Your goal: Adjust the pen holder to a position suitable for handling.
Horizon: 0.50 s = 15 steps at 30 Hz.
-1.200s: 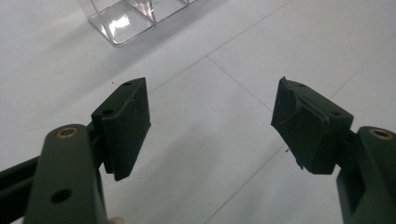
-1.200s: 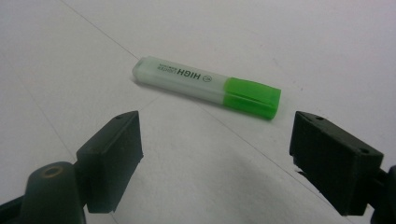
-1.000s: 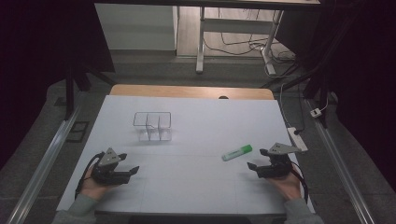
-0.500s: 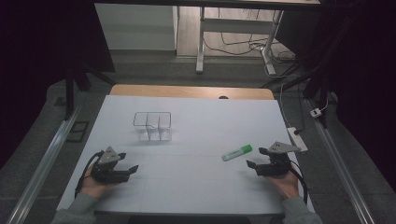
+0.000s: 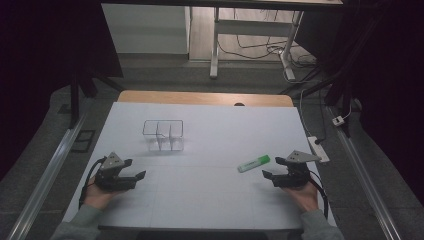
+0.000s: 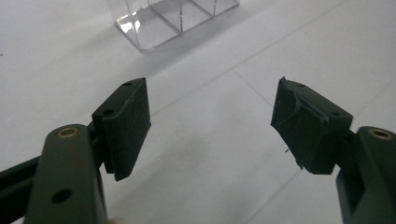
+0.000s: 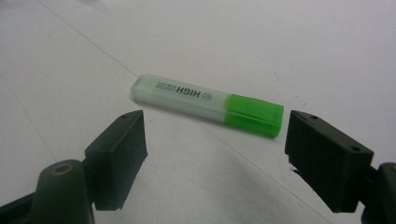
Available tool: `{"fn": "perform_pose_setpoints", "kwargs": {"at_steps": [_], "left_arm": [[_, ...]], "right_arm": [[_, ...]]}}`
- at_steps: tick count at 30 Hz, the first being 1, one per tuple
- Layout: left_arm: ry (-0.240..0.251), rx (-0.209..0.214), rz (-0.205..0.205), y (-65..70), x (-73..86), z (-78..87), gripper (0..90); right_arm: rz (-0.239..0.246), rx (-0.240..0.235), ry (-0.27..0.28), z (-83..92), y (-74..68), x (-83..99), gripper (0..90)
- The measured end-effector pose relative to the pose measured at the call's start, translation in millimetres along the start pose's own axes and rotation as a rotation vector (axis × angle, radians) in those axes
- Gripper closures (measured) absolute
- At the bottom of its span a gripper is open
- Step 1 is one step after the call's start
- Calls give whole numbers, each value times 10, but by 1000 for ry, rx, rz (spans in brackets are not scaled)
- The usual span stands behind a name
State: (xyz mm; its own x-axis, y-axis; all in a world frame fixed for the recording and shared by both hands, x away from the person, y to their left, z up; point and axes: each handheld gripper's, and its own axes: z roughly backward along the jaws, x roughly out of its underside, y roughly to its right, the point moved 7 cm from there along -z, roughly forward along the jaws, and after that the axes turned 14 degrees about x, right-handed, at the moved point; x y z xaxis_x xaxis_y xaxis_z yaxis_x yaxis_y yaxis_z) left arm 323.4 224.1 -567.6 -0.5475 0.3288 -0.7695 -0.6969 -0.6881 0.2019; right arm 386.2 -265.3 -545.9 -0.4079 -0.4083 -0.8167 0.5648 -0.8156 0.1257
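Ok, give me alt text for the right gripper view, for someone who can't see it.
A green-capped highlighter lies flat on the white table, just beyond the open right claw, whose two black jaws stand wide apart on either side of it without touching it. Its pale barrel bears the printed word HIGH.

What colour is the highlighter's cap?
Bright green, on a pale translucent highlighter; clearest in the right gripper view.

Both claws, left (image 5: 141,175) and right (image 5: 268,175), wide-jawed, low, facing inward.
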Motion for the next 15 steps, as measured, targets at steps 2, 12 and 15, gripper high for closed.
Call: {"fn": "perform_pose_setpoints", "kwargs": {"at_steps": [2, 12, 15], "left_arm": [[-6, 1, -2, -15, -33, -16, 281], [10, -28, 15, -111, -160, 2, 299], [5, -55, 10, -158, -205, 3, 304]], "right_arm": [[2, -3, -1, 5, -3, 1, 201], [-1, 4, -4, 1, 8, 18, 205], [-1, -1, -2, 13, 3, 20, 205]]}}
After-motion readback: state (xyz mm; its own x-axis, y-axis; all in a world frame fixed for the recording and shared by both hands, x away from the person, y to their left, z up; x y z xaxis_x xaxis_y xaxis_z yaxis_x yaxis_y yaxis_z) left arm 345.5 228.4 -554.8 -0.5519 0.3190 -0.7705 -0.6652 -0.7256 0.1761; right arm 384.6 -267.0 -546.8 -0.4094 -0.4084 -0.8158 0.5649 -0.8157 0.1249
